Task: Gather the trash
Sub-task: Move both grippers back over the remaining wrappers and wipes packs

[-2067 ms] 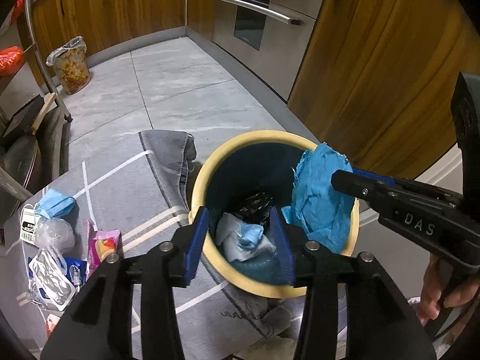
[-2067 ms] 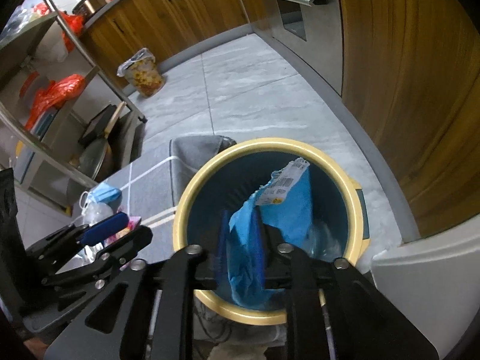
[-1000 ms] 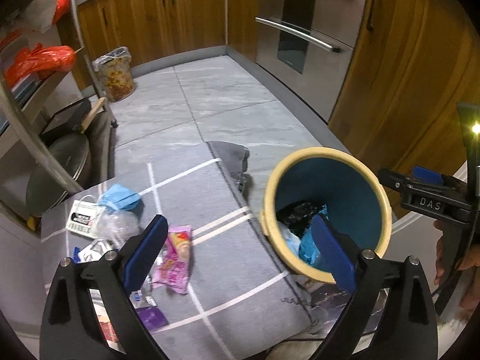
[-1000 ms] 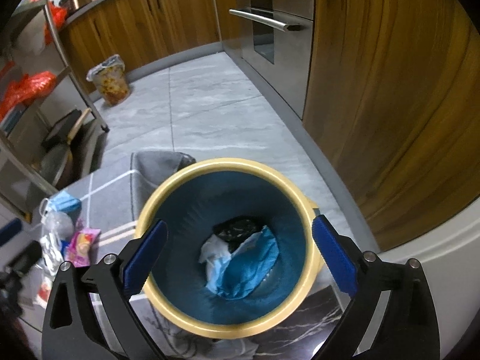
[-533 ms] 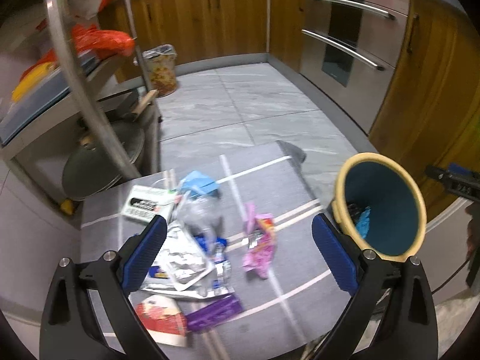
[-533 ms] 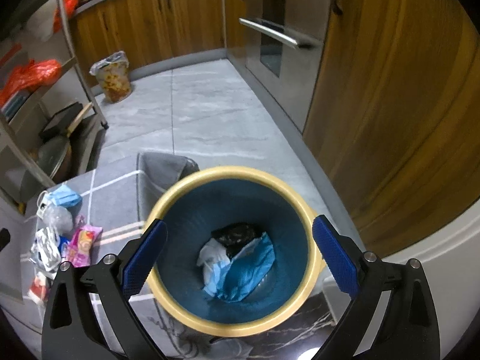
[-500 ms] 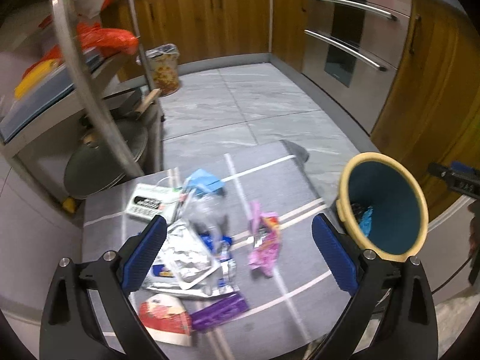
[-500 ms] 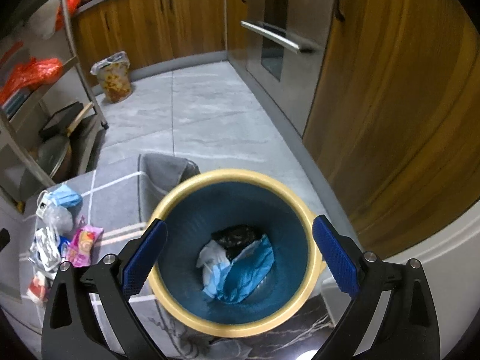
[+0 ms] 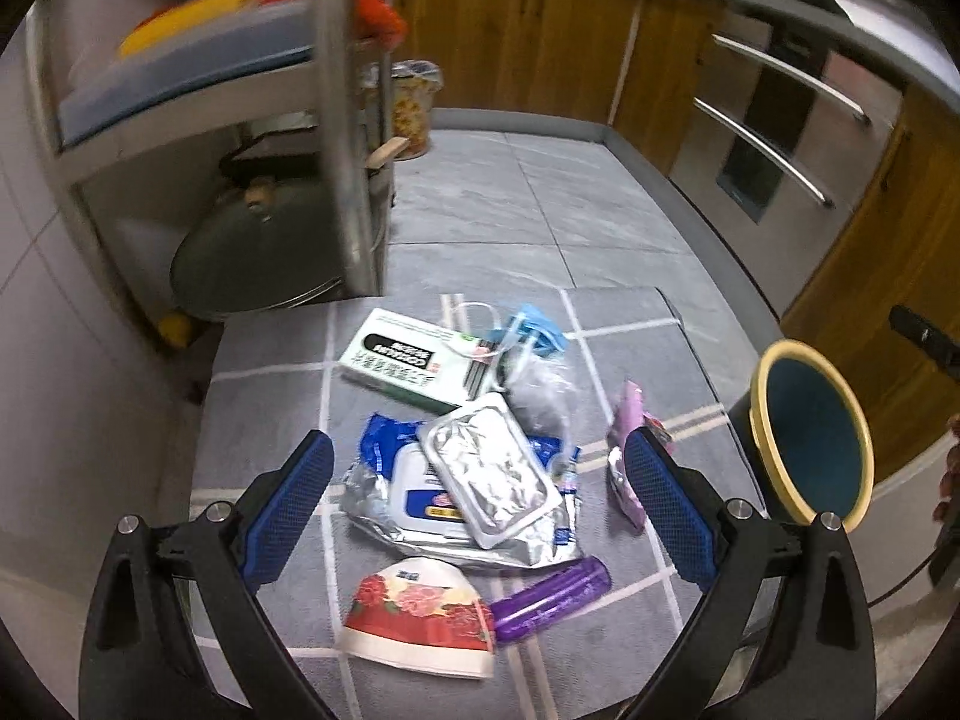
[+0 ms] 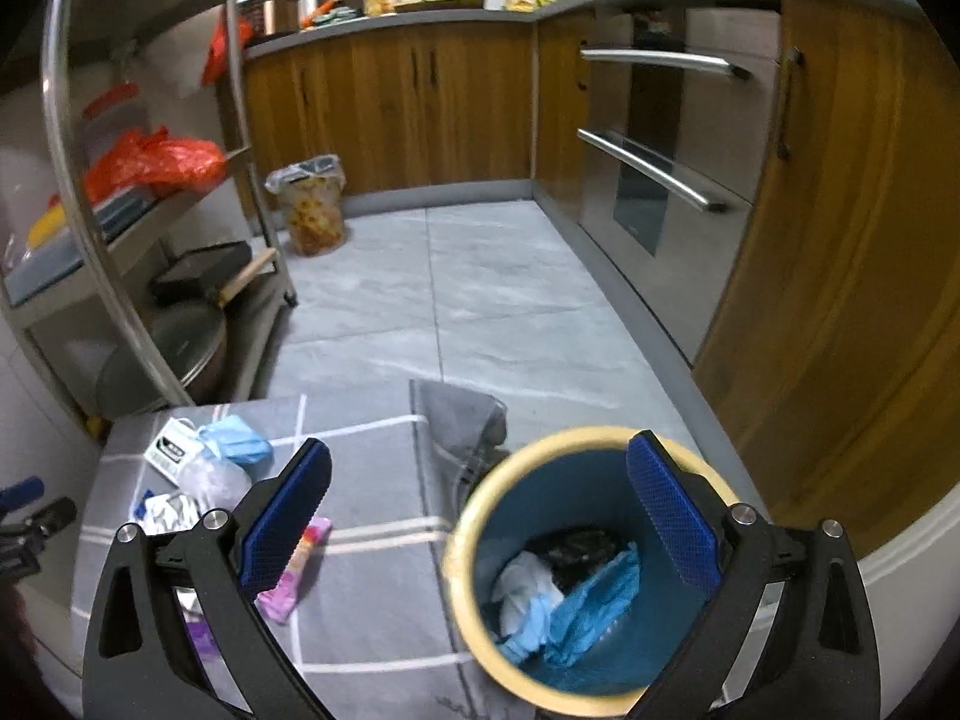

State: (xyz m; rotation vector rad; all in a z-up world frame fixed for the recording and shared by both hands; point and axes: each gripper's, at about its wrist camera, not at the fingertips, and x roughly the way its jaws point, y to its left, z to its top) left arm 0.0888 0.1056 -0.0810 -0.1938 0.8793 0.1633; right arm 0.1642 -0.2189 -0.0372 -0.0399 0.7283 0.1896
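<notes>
**Bin part filled, a heap of litter still waiting**

The trash that remains lies bunched on the grey mat point(image 9: 288, 396), straight ahead of the left tongs point(image 9: 477, 501) and mostly between their two spread blue pads: a silver foil tray point(image 9: 489, 471) on top of a wet-wipes pack point(image 9: 420, 498), a white and green box point(image 9: 399, 363) beyond them, a blue face mask point(image 9: 534, 333) and a crumpled clear bag point(image 9: 537, 393) further out, a paper cup with red flowers point(image 9: 420, 615) and a purple wrapper point(image 9: 549, 597) nearest the tongs, and a pink snack packet point(image 9: 627, 468) by the right-hand pad. Nothing is gripped; both pairs of tongs gape wide and empty.

Out to the right of that heap stands the yellow-rimmed bin point(image 10: 462, 546), which the right tongs point(image 10: 477, 531) hang over (its mouth sits under their right pad). Inside I make out a blue wrapper point(image 10: 591, 606), something white point(image 10: 528, 591) and something black point(image 10: 576, 543) at the bottom.

So, as I judge it, a few pieces are in and about eight are left; the next pick has not begun.
</notes>
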